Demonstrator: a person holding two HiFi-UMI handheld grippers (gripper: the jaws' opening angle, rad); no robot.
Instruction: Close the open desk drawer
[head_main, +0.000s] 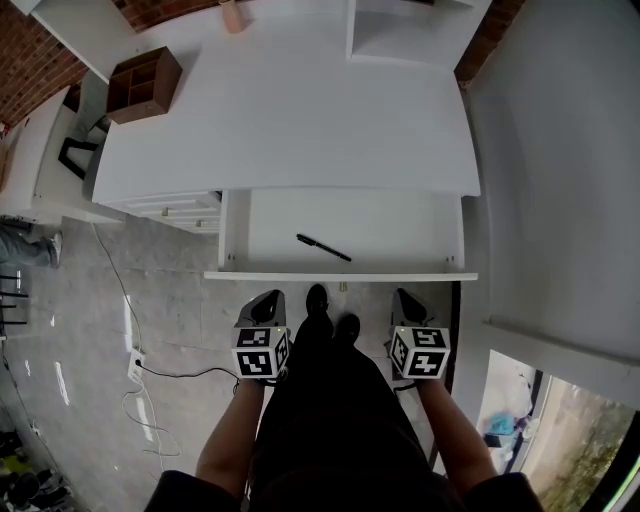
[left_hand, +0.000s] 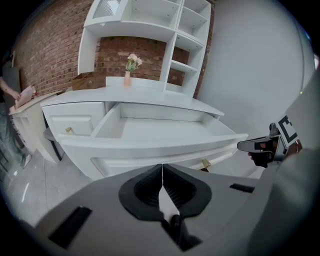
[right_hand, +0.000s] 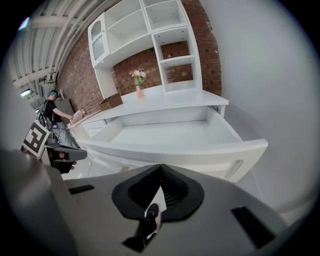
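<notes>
The white desk (head_main: 290, 120) has its wide drawer (head_main: 340, 275) pulled out toward me, with a black pen (head_main: 323, 248) lying on its floor. A small brass knob (head_main: 342, 287) sits on the drawer front. My left gripper (head_main: 266, 303) hangs just short of the drawer front, left of the knob, shut and empty. My right gripper (head_main: 404, 298) is level with it to the right, also shut with nothing held. The left gripper view has the drawer (left_hand: 150, 142) beyond the touching jaws of the left gripper (left_hand: 162, 167). The right gripper view looks over the right gripper (right_hand: 160, 167) into the drawer (right_hand: 175, 150).
A brown wooden box (head_main: 143, 82) and a vase (head_main: 232, 15) stand on the desktop, with a shelf unit (head_main: 410, 30) at the back. A lower cabinet with small drawers (head_main: 170, 208) adjoins on the left. A wall (head_main: 560, 160) runs close on the right. A cable (head_main: 150, 375) trails on the floor.
</notes>
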